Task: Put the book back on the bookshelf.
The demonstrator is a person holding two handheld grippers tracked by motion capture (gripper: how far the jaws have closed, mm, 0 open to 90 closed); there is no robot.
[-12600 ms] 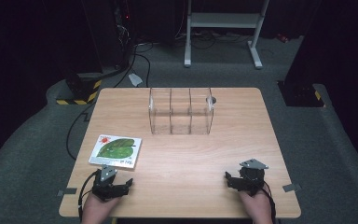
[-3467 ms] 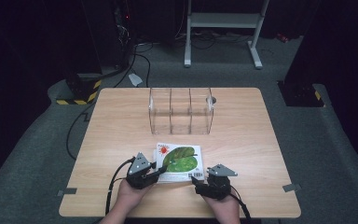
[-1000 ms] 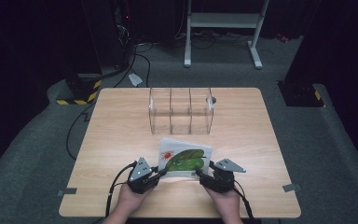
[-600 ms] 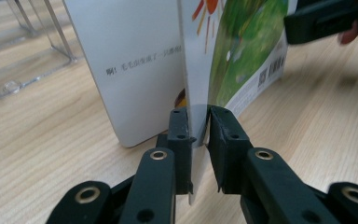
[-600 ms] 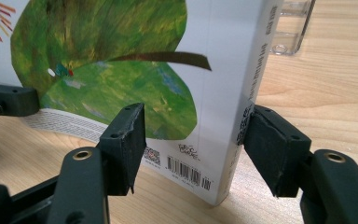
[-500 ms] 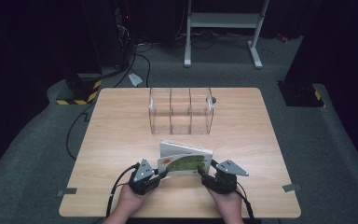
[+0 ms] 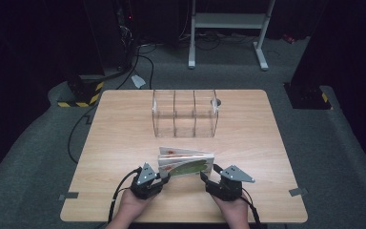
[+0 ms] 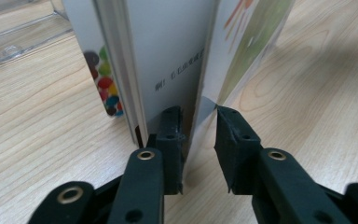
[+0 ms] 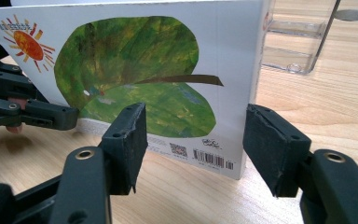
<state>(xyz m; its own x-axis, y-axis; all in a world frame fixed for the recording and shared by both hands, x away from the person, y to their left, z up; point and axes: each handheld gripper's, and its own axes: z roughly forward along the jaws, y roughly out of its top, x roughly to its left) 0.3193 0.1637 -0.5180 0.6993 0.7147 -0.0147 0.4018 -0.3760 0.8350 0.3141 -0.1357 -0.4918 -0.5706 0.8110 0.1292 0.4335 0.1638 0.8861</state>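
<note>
A picture book with a green leaf on its cover stands tilted on its long edge on the wooden table, partly fanned open. My left gripper is at the book's left end. Its jaws have just been opening, and the front cover hangs loose between them, one jaw inside against the pages. My right gripper is at the book's right end. It stands open in front of the cover's lower right corner, with nothing pressed between its jaws.
A clear plastic organiser with three compartments stands at the middle of the table behind the book, also seen as a transparent wall. A small round hole lies in the tabletop beside it. Dark floor with cables surrounds the table.
The book has tipped from a low slant up onto its edge. Both hands have stayed close to where they were.
</note>
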